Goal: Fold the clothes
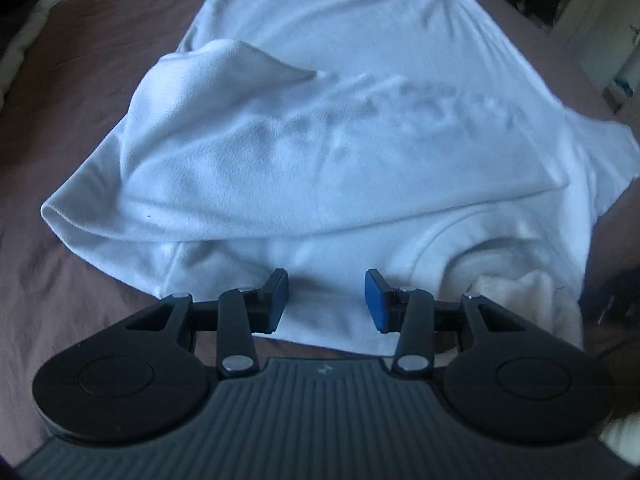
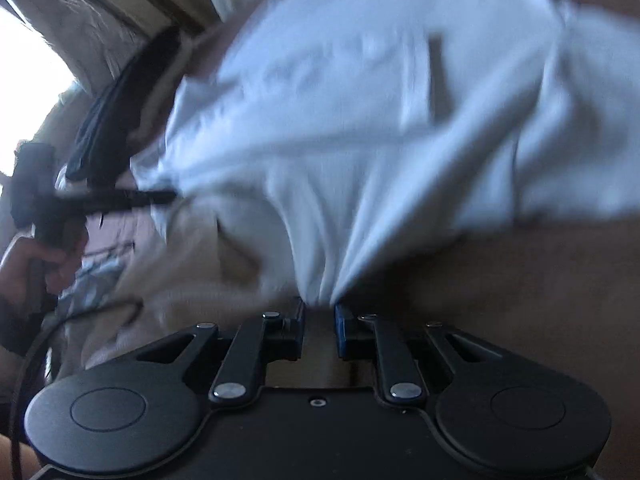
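Note:
A white T-shirt (image 1: pixel 340 140) lies on a brown bedspread (image 1: pixel 72 128), with one part folded over the body and the collar (image 1: pixel 436 240) near me. My left gripper (image 1: pixel 326 300) hovers over the shirt's near edge, open, with nothing pinched between its blue pads (image 1: pixel 378 304). In the blurred right wrist view, the right gripper (image 2: pixel 320 320) is shut on a bunched edge of the T-shirt (image 2: pixel 360 120), and the cloth fans out from the pads. At the left of that view a person's hand (image 2: pixel 28 268) holds the other gripper's handle.
A cream cloth (image 1: pixel 532 300) lies beside the collar. Dark clothes (image 1: pixel 20 8) are piled at the bed's far left. Pale furniture (image 1: pixel 600 20) stands beyond the far right corner. A bright window (image 2: pixel 24 60) and a black cable (image 2: pixel 40 340) show in the right wrist view.

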`<state>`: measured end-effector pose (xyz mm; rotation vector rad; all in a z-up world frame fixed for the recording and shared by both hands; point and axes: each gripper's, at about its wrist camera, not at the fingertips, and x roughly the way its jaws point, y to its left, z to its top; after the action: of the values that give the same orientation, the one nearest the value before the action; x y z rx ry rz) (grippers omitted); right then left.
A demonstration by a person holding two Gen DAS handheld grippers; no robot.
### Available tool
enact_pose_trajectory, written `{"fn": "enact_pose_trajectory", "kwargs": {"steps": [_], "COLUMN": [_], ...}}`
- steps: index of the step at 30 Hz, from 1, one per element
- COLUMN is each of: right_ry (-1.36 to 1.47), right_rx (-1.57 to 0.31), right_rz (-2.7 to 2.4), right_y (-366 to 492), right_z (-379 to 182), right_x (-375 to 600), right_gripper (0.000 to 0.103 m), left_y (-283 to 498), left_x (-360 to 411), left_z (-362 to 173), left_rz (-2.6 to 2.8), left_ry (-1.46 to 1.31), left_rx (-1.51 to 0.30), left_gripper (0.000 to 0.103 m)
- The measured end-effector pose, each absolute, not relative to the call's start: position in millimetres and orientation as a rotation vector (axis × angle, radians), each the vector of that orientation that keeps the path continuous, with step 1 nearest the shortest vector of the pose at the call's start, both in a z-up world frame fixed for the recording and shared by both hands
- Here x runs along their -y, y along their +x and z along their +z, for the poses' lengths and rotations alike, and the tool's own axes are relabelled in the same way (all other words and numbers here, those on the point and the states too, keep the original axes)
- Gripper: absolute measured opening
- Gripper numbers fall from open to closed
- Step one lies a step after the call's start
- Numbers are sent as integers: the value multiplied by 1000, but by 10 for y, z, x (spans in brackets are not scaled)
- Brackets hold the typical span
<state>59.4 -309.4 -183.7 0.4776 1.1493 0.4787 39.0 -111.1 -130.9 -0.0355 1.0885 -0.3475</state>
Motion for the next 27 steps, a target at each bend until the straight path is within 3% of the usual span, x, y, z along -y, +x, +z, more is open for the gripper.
{"fn": "enact_pose_trajectory", "kwargs": {"steps": [3,5,6,8,11,13,19,27], "right_ry": [492,520,527,517,487,450,500,733], "right_rx": [-1114,-1036,-986,-891,-785,-745,-743,-667], "right_rz": [469,408,372,280,126,5,-251,-305], "right_y": [590,590,568,480,277,105,-259,-291], "right_z": [-1716,-1523,-1410,-1185,-931,-884,-1174,-1536], "right_x": [3332,3676,3885,4283,4914,5342,6340,6838], "right_gripper": [22,40,44,56,66,68,68,70], "left_y": [435,496,527,577,613,631,630,552], "left_x": [1392,1777,1970,2362,2970,3349,4262,4596], "left_z": [-1039,-876,-795,-673,-623,-636,-975,-1369], "left_rz": [-374,-429,-456,-514,-612,-665,-745,-773], "left_ry": [-79,-8,27,92,170,222,366,420], "left_rx": [-1007,-970,-951,-920,-894,-883,-908,-966], "left_gripper": [42,46,48,59,73,78,78,75]}}
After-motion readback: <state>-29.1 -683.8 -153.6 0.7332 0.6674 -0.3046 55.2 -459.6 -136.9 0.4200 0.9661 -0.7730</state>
